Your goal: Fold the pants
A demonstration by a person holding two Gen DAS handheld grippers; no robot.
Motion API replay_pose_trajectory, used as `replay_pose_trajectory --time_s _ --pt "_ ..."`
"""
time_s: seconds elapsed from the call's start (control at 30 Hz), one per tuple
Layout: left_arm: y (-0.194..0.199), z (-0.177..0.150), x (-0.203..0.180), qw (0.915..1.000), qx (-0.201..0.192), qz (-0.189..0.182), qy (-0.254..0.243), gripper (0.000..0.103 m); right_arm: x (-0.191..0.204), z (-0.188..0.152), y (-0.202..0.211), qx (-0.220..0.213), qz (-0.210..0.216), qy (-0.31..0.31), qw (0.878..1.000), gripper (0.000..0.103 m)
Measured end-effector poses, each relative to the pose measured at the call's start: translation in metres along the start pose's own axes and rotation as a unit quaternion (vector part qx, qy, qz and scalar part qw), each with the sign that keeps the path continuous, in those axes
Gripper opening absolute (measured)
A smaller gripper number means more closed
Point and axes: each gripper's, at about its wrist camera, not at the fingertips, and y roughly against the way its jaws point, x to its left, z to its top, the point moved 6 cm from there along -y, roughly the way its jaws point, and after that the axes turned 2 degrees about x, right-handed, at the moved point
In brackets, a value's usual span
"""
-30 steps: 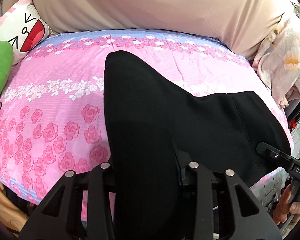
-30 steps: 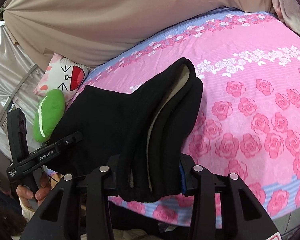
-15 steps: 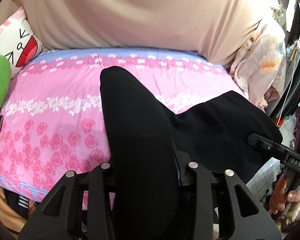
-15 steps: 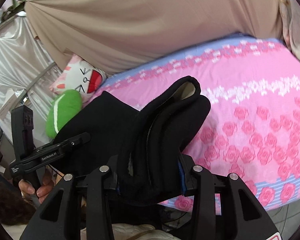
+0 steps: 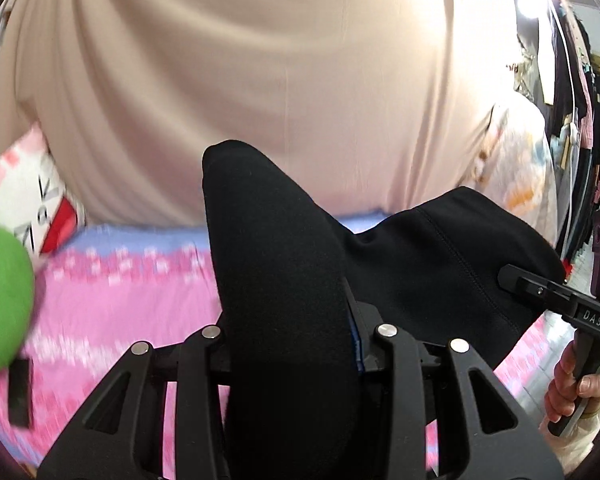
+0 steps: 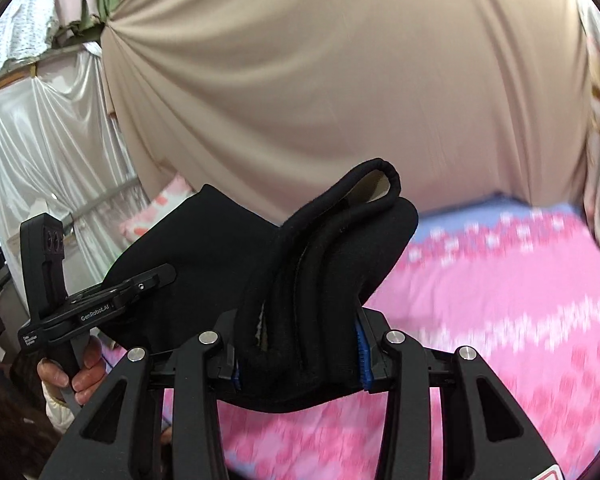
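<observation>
Black fleece-lined pants [image 5: 284, 280] hang above the pink bedsheet [image 6: 500, 320], bunched thick in the clenched left gripper [image 5: 288, 344] and right gripper [image 6: 300, 344]. Soft and floppy, they likely sag between holds; gripping at the hems seems best.

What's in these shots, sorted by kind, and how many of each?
Pants: 1
Grippers, left gripper and right gripper: 2
Cushions, green cushion and cartoon pillow: 2
Bedsheet: 1
Curtain: 1
Total: 7
</observation>
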Motion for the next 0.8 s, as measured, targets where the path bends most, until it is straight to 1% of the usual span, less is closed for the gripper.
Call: replay_pose_trajectory --time_s 0.1,0.23,0.3,0.4,0.43,0.5,0.53,0.6,0.7,0.73,0.8 --pt "-0.018 0.029 0.006 0.9997 -0.026 0.005 -0.002 0.035 -0.006 0.030 -0.017 -0.025 0.003 0.003 1.000 0.039" --pt "-0.049 0.059 0.020 0.9986 -0.051 0.013 0.007 0.036 -0.021 0.066 -0.051 -0.049 0.008 -0.001 0.999 0.039" --pt "-0.072 0.073 0.029 0.9980 -0.059 0.020 0.012 0.036 -0.029 0.078 -0.067 -0.057 0.010 -0.002 0.998 0.039" --pt "-0.099 0.084 0.038 0.9966 -0.076 0.029 0.012 0.036 -0.046 0.093 -0.098 -0.063 0.011 -0.015 0.998 0.039" --pt "-0.116 0.088 0.041 0.9966 -0.073 0.037 0.006 0.036 -0.054 0.097 -0.110 -0.067 0.011 -0.020 0.997 0.039" --pt "-0.138 0.091 0.046 0.9968 -0.069 0.040 0.004 0.036 -0.066 0.104 -0.130 -0.071 0.012 -0.027 0.997 0.039" --pt "-0.157 0.092 0.049 0.9973 -0.060 0.043 0.003 0.036 -0.074 0.106 -0.142 -0.074 0.010 -0.033 0.997 0.039" --pt "-0.181 0.090 0.054 0.9977 -0.052 0.043 0.005 0.036 -0.090 0.107 -0.162 -0.074 0.009 -0.046 0.996 0.039" --pt "-0.230 0.084 0.061 0.9981 -0.038 0.048 0.005 0.036 -0.124 0.100 -0.205 -0.058 -0.005 -0.069 0.996 0.040" --pt "-0.253 0.079 0.064 0.9982 -0.028 0.053 0.004 0.036 -0.130 0.098 -0.215 -0.054 -0.008 -0.075 0.996 0.040" --pt "-0.283 0.069 0.068 0.9984 -0.013 0.055 0.004 0.036 -0.153 0.087 -0.244 -0.038 -0.022 -0.087 0.995 0.040"
